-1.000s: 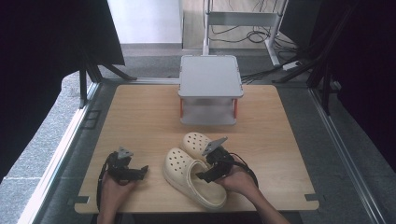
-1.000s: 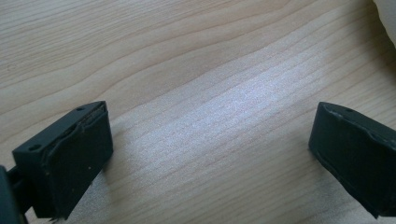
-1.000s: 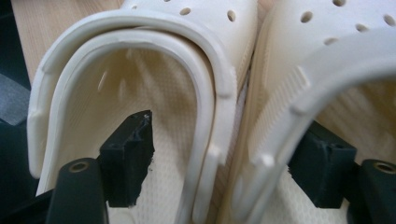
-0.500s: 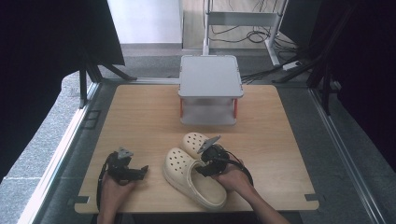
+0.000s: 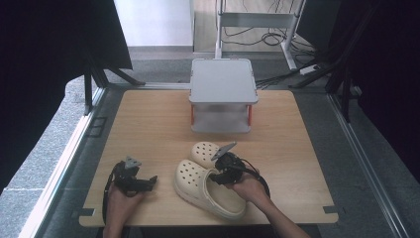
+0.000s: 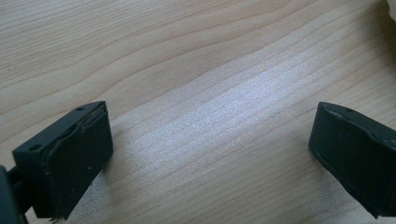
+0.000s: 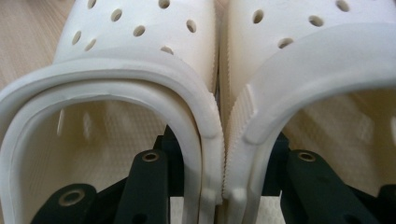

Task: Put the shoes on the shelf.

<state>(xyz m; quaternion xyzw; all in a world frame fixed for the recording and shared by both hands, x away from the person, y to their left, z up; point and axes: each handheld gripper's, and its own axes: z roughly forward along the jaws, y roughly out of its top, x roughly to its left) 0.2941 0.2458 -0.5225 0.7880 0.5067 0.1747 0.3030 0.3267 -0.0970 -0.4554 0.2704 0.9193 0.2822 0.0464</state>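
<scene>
At the near edge of the wooden table (image 5: 148, 119), the left gripper (image 6: 210, 154) is resting in its hand with its jaws standing wide apart over bare wood, gripping nothing. Just beyond it to the right, the right gripper (image 5: 224, 171) is reaching into the two cream clogs (image 5: 208, 186) lying side by side; one jaw is sitting inside each shoe, and the jaws have just been closing, pinching the two touching inner walls (image 7: 219, 135) together between them. Both clogs are still sitting on the table, so the pick-up looks secured but the lift and carry are yet to come. Farther back, the grey two-tier rack (image 5: 223, 94) is standing unoccupied, probably waiting as the destination.
</scene>
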